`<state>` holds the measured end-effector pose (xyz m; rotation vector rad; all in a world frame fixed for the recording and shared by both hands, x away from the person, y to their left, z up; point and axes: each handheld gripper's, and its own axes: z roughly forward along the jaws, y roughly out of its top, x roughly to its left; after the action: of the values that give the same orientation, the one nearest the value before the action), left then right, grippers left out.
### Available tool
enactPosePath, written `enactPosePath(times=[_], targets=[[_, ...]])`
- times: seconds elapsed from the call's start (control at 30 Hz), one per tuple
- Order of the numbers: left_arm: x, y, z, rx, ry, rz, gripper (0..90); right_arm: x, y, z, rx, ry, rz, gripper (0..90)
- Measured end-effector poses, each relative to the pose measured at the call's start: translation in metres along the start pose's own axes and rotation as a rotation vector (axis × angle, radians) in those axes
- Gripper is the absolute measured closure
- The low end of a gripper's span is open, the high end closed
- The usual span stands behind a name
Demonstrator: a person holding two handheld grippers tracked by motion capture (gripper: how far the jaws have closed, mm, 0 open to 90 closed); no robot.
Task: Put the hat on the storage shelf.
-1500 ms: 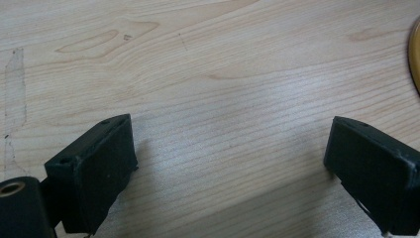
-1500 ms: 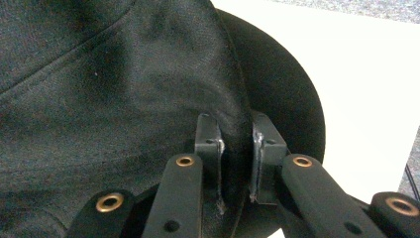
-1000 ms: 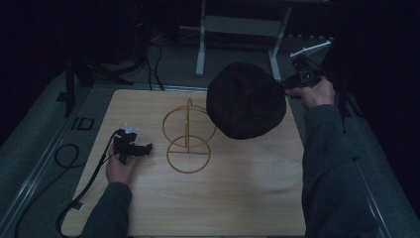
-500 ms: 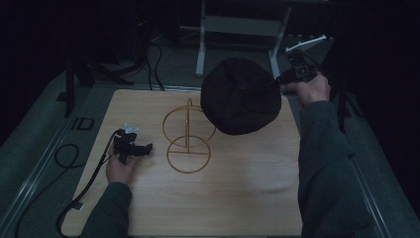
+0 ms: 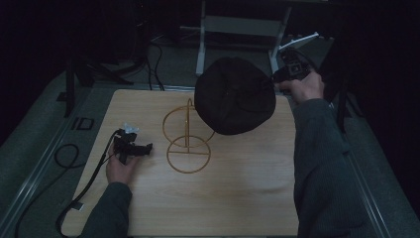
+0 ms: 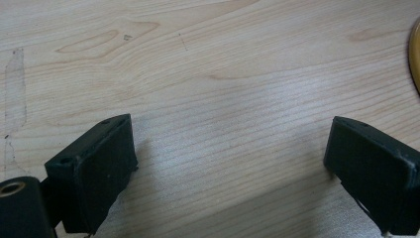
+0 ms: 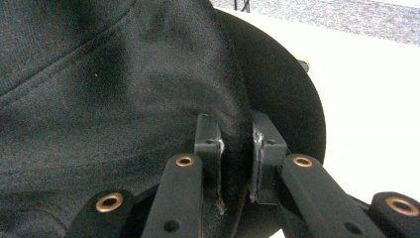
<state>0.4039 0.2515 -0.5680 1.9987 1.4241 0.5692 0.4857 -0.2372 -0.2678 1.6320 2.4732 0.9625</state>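
The right gripper [image 5: 275,79], pinching the black hat [image 5: 234,96] in the frame's upper middle, must lower it onto the gold wire stand [image 5: 187,141], while the left gripper [image 5: 146,148] rests wide open at the left.

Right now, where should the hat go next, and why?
Probably carry the black hat a little further left and lower it onto the gold wire stand. The right gripper is clamped on its edge, the hat hangs just above the stand's right side, and the left gripper rests open on the table.
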Motion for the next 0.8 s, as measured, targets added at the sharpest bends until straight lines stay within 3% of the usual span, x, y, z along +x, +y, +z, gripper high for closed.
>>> enactPosePath(times=[0.8], targets=[[0.0, 0.0, 0.0, 0.0, 0.0, 0.0, 5.4, 0.022, 0.008, 0.014, 0.031, 0.01, -0.031, 77.8]])
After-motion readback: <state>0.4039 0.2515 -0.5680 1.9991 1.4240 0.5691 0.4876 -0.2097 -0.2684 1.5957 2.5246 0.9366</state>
